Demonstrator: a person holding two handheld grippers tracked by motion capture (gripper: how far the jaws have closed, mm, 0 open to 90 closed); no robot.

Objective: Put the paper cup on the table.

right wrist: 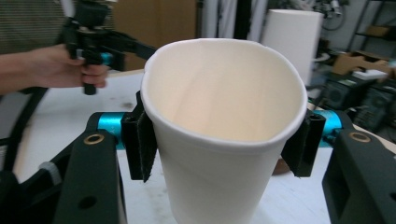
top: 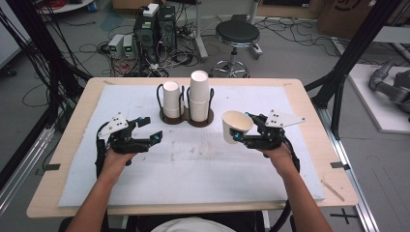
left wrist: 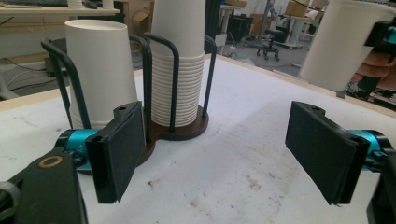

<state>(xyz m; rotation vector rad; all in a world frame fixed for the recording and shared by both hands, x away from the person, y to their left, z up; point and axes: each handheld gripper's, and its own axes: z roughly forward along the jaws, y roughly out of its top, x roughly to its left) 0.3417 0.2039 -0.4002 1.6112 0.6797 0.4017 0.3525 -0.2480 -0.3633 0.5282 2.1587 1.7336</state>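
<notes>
No text, label, brand, number or sign can be read anywhere.

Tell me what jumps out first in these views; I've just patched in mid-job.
The white paper cup clamped between the jaws of the right gripper, mouth open toward the person, right of centre. Behind it, mid-table, a dark wire cup holder carries two stacks of upside-down cups. The left gripper hangs open and empty at left.
</notes>
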